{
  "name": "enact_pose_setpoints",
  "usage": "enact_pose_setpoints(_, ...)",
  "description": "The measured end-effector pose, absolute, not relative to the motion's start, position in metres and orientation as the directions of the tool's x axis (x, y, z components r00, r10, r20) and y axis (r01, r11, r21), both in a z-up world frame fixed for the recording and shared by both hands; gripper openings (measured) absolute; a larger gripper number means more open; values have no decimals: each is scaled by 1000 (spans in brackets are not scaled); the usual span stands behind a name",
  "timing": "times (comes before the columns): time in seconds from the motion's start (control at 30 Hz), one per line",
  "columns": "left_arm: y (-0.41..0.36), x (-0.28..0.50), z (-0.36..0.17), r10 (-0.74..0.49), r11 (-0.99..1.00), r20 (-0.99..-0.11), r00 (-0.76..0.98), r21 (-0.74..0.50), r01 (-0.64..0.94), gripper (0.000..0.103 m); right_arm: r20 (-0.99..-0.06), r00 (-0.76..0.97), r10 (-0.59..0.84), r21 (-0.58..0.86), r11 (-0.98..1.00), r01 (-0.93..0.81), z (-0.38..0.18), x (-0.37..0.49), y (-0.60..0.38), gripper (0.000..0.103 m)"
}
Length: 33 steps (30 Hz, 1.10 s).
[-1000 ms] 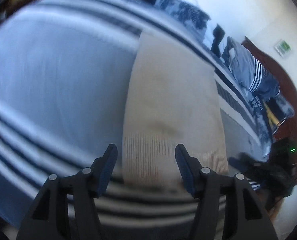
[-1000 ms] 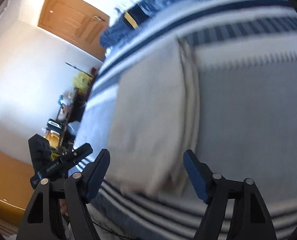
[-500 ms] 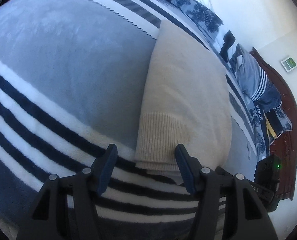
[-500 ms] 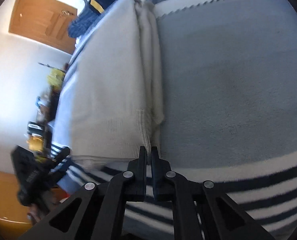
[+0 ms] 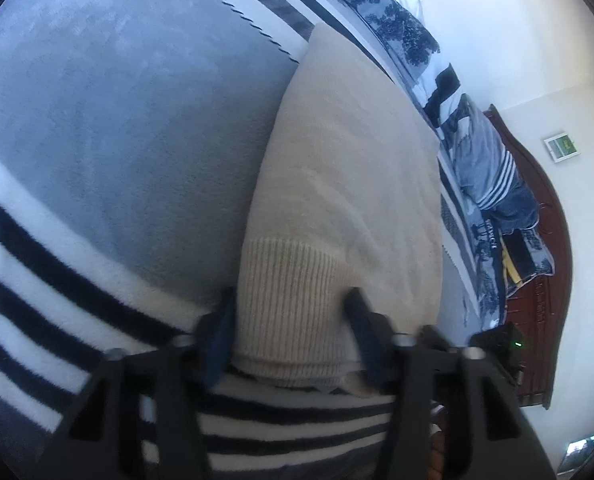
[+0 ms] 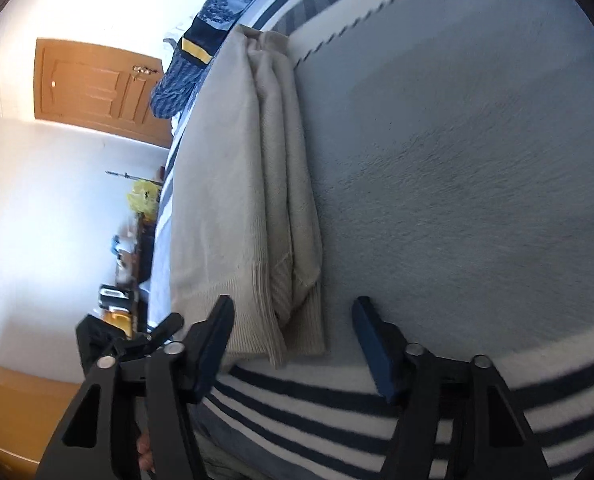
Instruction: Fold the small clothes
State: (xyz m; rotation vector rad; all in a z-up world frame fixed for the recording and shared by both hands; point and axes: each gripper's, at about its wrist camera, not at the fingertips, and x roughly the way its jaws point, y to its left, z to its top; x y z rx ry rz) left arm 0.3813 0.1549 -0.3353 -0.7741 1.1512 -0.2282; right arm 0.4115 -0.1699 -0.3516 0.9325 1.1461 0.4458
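Note:
A cream knitted sweater lies folded into a long strip on the grey and striped blanket. My left gripper is open, its jaws either side of the ribbed hem at the near end. In the right wrist view the same sweater shows its stacked layers along the right edge. My right gripper is open around the near right corner of the hem, low over the blanket.
Blue patterned bedding and pillows lie along the far side by a dark wooden headboard. A wooden door and cluttered furniture stand beyond the bed's left edge. The left gripper's body shows at lower left.
My right gripper, shut half a second ago at the hem, has opened wide. My left gripper has pushed forward so its jaws now straddle the ribbed hem.

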Motion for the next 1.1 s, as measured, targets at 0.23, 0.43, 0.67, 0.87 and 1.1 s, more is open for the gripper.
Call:
enact_pose_setpoints(0.23,160,369,-313,-547,704,-707,448,-678,-210,14,-526,359,771,850,498,173,-357,409,-172,12)
enact_pose_setpoints(0.43,162,327,-297,-610,649,-680,407,-723,-235,13,-549,354,757,826,555,93,-301,370,-174,11)
enact_pose_setpoints(0.67,152,320,-316,-544,717,-751,374,-648,-258,13,-631,309,712,770,622,139,-335,349,-175,10)
enact_pose_setpoints(0.87,144,314,-315,-475,786,-802,361,-571,-235,14,-721,287,631,677,730,95,-336,342,-160,10)
enact_pose_setpoints(1.1,144,293,-302,-435,822,-811,390,-535,-195,16,-731,329,597,653,753,85,-320,318,-173,5)
